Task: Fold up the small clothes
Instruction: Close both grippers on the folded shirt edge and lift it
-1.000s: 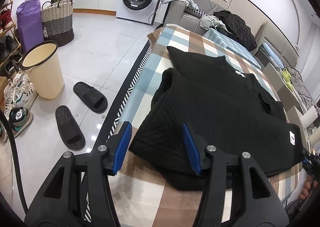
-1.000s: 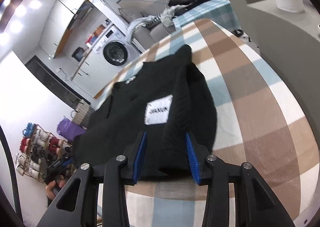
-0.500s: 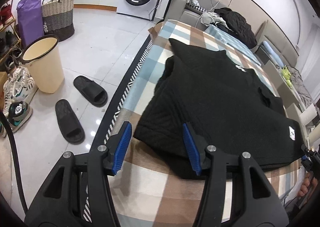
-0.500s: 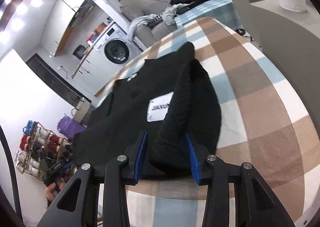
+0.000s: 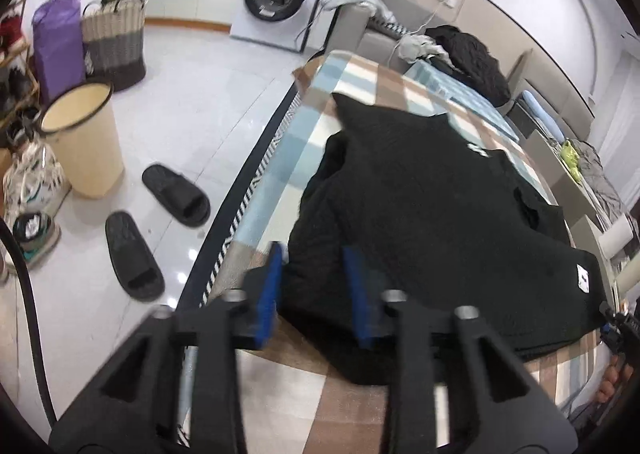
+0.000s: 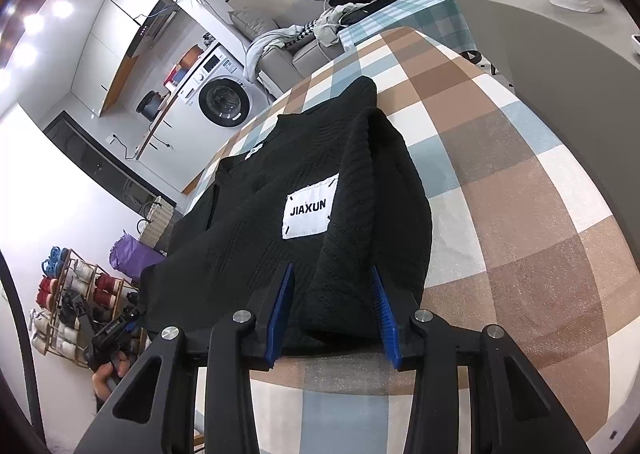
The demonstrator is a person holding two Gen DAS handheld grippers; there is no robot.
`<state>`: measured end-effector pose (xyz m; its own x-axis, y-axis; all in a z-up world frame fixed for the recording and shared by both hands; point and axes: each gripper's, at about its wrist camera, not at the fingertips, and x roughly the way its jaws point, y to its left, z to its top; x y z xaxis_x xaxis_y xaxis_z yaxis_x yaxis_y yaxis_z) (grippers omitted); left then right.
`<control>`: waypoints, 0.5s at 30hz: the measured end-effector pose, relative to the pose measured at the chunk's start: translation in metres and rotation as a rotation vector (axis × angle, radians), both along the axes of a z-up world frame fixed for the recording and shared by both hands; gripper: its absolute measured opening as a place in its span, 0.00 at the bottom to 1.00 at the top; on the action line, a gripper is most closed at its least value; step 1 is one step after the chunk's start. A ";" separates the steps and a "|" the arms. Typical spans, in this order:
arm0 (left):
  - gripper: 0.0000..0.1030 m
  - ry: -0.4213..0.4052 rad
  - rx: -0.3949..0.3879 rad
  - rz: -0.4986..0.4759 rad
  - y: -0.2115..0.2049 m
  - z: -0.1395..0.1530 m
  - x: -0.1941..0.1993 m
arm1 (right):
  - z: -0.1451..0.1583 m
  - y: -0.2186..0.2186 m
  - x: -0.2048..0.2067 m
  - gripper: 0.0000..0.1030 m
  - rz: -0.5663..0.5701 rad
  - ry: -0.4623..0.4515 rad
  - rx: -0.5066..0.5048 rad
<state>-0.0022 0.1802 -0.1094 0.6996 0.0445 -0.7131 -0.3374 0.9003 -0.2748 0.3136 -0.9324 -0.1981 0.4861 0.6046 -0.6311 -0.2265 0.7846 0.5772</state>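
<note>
Since the earlier frame your left gripper (image 5: 314, 290) had been closing over the black garment's (image 5: 432, 213) near corner on the checked table (image 5: 304, 398); slippers (image 5: 176, 199) lay lower left. Your right gripper (image 6: 334, 312) clamped a bunched fold, jaws partly apart.

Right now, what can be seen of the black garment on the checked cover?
The black garment is a ribbed knit with a white "JIAXUN" patch. It lies flat on the checked cover, sleeves folded inward. The right gripper pinches its near hem fold; the left gripper, jaws just closing, straddles the other corner.
</note>
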 end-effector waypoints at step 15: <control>0.06 -0.034 -0.041 0.004 0.004 0.004 0.000 | -0.002 0.006 0.004 0.07 -0.032 -0.012 -0.046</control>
<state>-0.0024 0.1845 -0.1056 0.7231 0.0190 -0.6905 -0.3311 0.8868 -0.3224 0.3179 -0.9266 -0.2002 0.5126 0.5589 -0.6519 -0.2075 0.8173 0.5375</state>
